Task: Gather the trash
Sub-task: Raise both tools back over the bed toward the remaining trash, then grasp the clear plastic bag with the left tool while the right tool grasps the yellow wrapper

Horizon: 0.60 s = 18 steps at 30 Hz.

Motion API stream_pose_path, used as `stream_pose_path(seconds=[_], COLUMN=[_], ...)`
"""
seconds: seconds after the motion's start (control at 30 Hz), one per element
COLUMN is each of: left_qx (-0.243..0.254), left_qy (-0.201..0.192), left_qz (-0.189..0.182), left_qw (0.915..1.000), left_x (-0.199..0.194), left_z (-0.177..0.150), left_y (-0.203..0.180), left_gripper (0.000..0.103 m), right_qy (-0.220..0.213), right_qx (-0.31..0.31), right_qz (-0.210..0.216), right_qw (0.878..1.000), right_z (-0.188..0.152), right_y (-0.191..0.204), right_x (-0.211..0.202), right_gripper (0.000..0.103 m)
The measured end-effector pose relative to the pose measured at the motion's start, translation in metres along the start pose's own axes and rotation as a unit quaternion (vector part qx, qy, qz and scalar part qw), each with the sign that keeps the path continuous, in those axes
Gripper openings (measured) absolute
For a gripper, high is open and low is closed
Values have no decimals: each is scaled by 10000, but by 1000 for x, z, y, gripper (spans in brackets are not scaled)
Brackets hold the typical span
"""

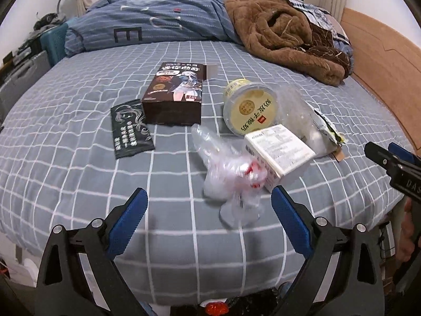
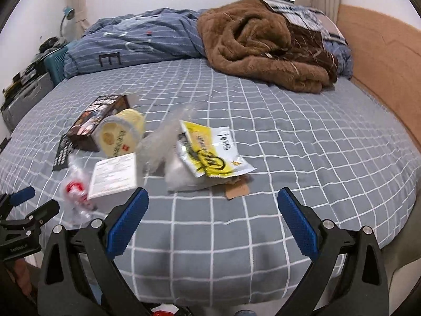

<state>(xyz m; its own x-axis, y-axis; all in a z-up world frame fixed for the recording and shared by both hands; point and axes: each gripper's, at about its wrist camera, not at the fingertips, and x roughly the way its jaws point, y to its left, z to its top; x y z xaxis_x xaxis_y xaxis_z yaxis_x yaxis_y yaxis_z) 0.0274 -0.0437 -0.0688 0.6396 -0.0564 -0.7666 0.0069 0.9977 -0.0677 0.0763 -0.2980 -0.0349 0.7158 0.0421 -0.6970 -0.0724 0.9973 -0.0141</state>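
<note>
Both tongs stand apart and carry nothing: left gripper [image 1: 209, 212] has its blue pads wide over the near edge of the bed [image 1: 79, 179], right gripper [image 2: 211, 212] likewise, held low over bare checked sheet.

Nearest trash to the left gripper: crumpled clear plastic bag [image 1: 231, 181] with a red-and-white scrap inside. It lies just ahead, slightly toward the right pad, its tail reaching between the pads. Long axis runs roughly away from me, tilted left at the far end. Touching it on the right is a white carton [image 1: 280, 151]. Beyond are a yellow tub [image 1: 250, 109] on its side, a dark brown box [image 1: 173, 97] and a flat black sachet [image 1: 131, 129], spread leftward.

From the right wrist view, the yellow-and-white wrapper [image 2: 210, 152] lies ahead and left of the right gripper, over a white wad and a brown card tab [image 2: 238, 191]. I judge this pile nearer the right hand, the plastic bag nearer the left.

Judgement: left closes on the bag first, as the pads already bracket its tail.

Hard to read:
- Bag edges are blurred and transparent, so its outline is uncertain.
- No bin or collecting bag is identifiable in either view.
- Contents under the wrapper are unclear.
- Far end of the bed holds a brown blanket [image 2: 263, 44], not trash.
</note>
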Motion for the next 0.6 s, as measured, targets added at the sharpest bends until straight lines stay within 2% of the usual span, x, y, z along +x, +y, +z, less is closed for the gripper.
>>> stream_pose_path(seconds=[0.13, 0.23, 0.6], left_qx=[10, 15, -104], left_qy=[67, 108, 353], left_qz=[-48, -77, -261], left_qw=[10000, 9999, 9990], left_x=[15, 26, 50], left_z=[10, 16, 23], left_y=[-2, -2, -1], left_gripper=[91, 91, 87], right_qy=[48, 118, 485], right_qx=[100, 65, -178], right_qz=[-40, -23, 107], right_qw=[9999, 9999, 9986], right_z=[10, 18, 40], right_y=[-8, -10, 9], right_x=[17, 31, 84], right_gripper=[94, 90, 82])
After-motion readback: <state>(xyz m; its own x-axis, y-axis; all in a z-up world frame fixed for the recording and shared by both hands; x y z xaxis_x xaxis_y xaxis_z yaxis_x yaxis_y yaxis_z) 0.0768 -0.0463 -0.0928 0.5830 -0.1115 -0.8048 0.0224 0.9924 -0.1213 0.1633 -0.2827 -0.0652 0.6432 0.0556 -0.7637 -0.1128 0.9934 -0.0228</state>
